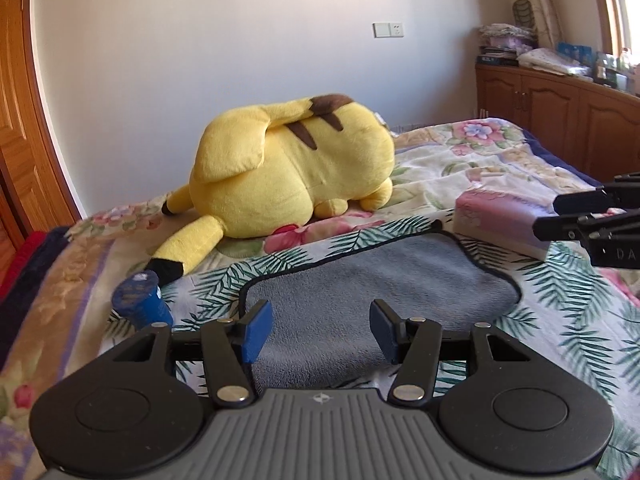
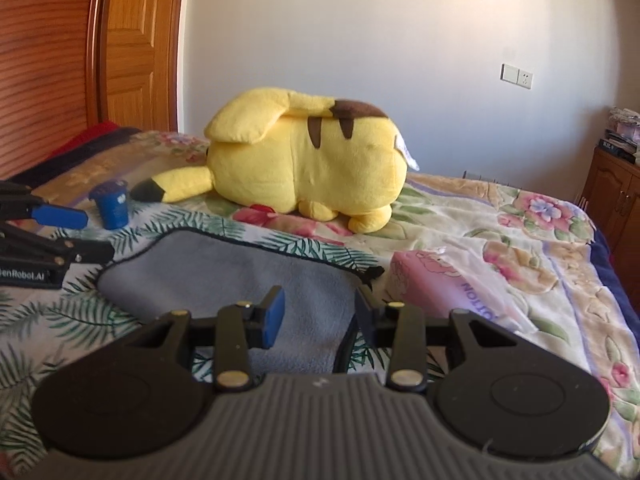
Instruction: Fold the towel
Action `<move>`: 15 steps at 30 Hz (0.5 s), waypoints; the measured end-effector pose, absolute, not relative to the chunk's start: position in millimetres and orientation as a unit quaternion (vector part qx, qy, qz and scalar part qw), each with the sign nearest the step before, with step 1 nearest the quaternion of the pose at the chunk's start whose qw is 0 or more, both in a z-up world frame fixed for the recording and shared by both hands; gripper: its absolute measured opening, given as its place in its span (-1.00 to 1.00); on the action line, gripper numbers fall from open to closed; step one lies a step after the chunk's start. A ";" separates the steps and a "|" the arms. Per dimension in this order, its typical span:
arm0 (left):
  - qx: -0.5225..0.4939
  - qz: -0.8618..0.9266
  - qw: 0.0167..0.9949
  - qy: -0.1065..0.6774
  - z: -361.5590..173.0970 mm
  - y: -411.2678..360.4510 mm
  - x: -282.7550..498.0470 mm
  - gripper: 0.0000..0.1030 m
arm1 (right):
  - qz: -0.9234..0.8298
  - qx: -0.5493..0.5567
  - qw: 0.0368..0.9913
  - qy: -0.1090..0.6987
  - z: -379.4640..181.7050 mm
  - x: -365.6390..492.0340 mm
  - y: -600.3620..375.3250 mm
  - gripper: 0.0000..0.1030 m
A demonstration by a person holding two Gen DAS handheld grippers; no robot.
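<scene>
A grey towel point(image 1: 380, 280) with a dark hem lies flat on a palm-leaf cloth on the bed; it also shows in the right wrist view point(image 2: 224, 276). My left gripper point(image 1: 320, 330) is open and empty, hovering over the towel's near edge. My right gripper point(image 2: 320, 320) is open and empty over the towel's near right corner. The right gripper's fingers point(image 1: 576, 216) enter the left wrist view at the right edge. The left gripper's fingers point(image 2: 60, 216) show at the left edge of the right wrist view.
A big yellow plush toy point(image 1: 296, 172) lies behind the towel. A blue cup point(image 1: 140, 300) stands left of the towel. A pink tissue pack point(image 1: 504, 216) lies right of it. A wooden cabinet point(image 1: 560, 112) stands at the far right, a wooden door point(image 2: 128, 40) at the left.
</scene>
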State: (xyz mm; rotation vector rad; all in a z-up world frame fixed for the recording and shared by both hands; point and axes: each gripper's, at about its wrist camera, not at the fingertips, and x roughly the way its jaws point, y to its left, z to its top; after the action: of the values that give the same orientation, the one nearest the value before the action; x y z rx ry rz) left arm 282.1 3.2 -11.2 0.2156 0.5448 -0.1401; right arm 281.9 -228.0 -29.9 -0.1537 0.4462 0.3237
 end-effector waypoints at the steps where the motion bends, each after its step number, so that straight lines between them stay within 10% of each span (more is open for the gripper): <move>1: 0.107 -0.069 0.956 0.266 -5.8 2.4 276.2 -0.24 | 0.159 -0.072 0.960 0.218 -24.8 277.7 -229.1 -0.22; 6: 0.116 -0.072 0.958 0.251 19.3 -3.9 245.6 0.16 | 0.160 -0.061 0.964 0.204 2.1 256.5 -233.4 -0.21; 15: 0.116 -0.069 0.965 0.225 56.8 -11.5 199.6 0.69 | 0.140 -0.034 0.973 0.179 37.3 225.4 -247.5 0.84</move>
State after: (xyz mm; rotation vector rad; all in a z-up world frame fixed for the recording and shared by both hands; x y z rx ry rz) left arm 199.6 -11.5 56.8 0.2345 0.4552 -0.1398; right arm 225.4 -247.5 37.3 -0.0691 0.3607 0.2823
